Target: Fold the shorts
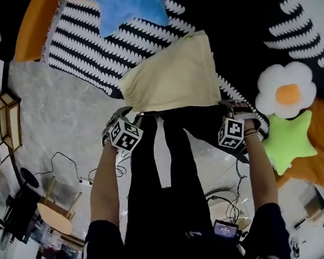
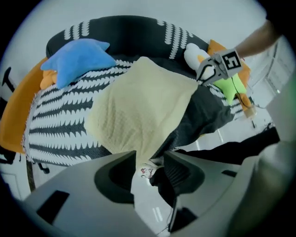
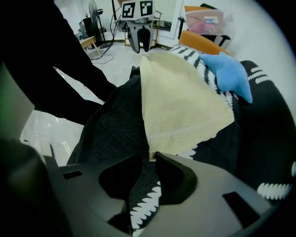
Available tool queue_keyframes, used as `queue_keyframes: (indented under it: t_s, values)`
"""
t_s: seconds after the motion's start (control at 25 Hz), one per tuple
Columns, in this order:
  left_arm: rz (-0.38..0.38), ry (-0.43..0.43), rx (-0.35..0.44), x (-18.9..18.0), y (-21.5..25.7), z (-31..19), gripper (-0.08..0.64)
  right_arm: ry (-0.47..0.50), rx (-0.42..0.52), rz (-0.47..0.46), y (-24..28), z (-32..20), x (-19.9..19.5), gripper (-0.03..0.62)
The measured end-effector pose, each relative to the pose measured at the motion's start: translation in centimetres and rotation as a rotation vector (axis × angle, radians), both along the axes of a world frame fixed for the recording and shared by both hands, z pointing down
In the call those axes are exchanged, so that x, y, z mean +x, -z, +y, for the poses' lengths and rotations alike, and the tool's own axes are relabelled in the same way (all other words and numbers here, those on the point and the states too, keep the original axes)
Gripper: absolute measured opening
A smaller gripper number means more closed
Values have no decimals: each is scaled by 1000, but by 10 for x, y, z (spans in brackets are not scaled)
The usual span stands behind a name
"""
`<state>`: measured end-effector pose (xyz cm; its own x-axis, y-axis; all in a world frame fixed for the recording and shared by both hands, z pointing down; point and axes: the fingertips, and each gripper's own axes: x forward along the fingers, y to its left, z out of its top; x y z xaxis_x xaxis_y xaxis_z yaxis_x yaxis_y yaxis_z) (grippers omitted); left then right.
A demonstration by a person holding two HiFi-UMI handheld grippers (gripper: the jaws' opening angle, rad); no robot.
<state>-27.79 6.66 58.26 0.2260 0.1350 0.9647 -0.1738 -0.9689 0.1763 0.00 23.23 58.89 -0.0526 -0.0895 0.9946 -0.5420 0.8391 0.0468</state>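
shorts (image 1: 171, 74), flat on blanket (image 1: 81, 48) at 12 o'clock from both grippers, appear light, limp and unbreakable; grasp at near corners, where left gripper (image 2: 150, 159) stands spread and right gripper (image 3: 149, 159) barely parted, each around a cloth corner.

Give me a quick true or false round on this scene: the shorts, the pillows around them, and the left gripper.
1. The shorts are pale yellow. True.
2. The shorts lie on bare floor. False: they lie on a striped blanket.
3. The star pillow beyond the shorts is red. False: it is blue.
4. The left gripper has its jaws apart. True.
5. In the head view, a flower pillow lies to the right of the shorts. True.
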Motion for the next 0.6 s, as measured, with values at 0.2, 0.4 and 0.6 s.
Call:
queue_keyframes:
  t_s: [0.2, 0.4, 0.6]
  values:
    - [2, 74, -71, 12, -21, 13, 291, -133, 23, -36, -27, 10, -19, 295]
    - [70, 38, -57, 30, 6, 8, 313, -482, 143, -92, 3, 4, -17, 402]
    - [154, 30, -12, 69, 32, -20, 313, -1055, 216, -290, 21, -4, -7, 385]
